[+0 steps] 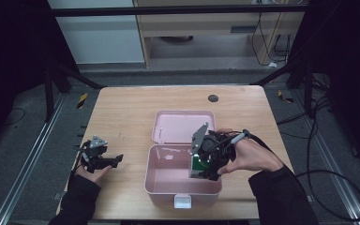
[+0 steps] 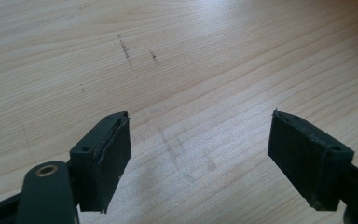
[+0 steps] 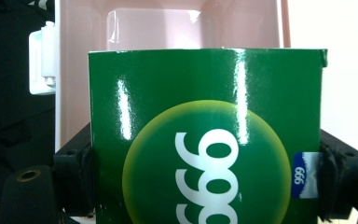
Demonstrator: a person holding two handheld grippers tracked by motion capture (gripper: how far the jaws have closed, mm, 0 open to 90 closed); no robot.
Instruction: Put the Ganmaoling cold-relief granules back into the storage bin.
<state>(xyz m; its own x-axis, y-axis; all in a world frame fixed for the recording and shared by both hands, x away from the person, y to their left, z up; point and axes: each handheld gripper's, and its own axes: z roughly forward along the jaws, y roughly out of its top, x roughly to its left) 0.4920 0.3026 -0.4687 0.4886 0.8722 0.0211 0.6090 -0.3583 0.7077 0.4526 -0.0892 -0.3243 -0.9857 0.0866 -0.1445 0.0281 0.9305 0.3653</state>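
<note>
Green and glossy, a box [image 3: 205,140] (white digits on a yellow-green disc) is sitting clamped between the jaws of the right gripper [image 1: 205,161], which is holding it over the right side of an open pink case [image 1: 161,180]. Farther left, the left gripper [image 1: 104,161] is resting near the wooden table [image 1: 122,108], jaws spread wide and gripping nothing.

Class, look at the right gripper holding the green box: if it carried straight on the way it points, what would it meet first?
Probably the inside of the pink case; the right gripper points its green box into it.
</note>
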